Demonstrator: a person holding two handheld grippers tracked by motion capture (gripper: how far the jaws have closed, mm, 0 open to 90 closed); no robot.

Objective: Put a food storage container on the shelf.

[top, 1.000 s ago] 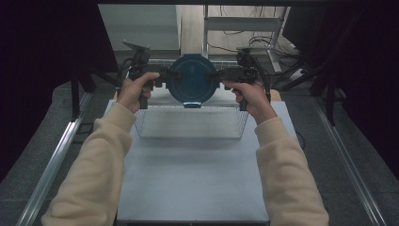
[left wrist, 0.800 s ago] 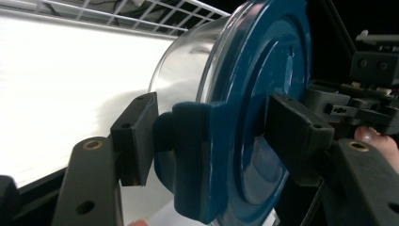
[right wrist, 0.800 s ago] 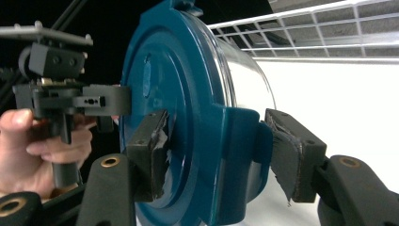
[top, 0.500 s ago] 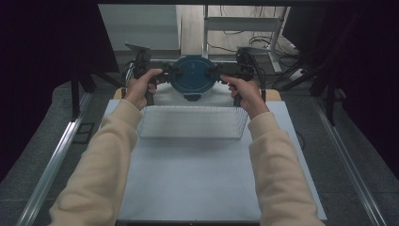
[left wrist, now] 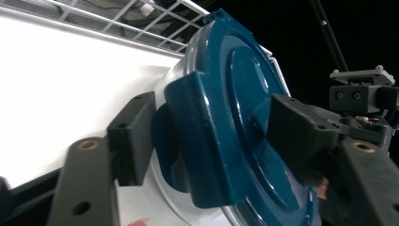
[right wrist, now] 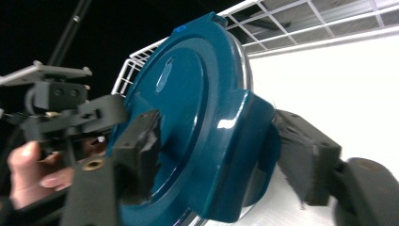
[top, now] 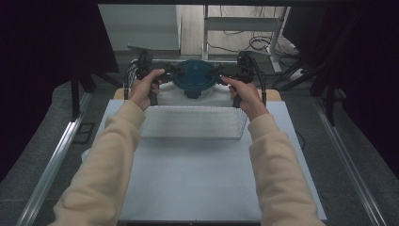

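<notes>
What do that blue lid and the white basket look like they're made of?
The blue lid looks like glossy moulded plastic: smooth, with sharp highlights and rounded clip tabs. The white basket appears to be coated metal wire, judging by its thin gridded bars.

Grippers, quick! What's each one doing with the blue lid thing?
Left gripper: closed on the blue lid's side latch.
Right gripper: closed on the opposite latch of the same lid.

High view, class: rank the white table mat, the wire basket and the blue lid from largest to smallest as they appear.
1. White table mat, largest.
2. Wire basket, its far part hidden behind the lid.
3. Blue lid, smallest, held between the left gripper and right gripper.
</notes>
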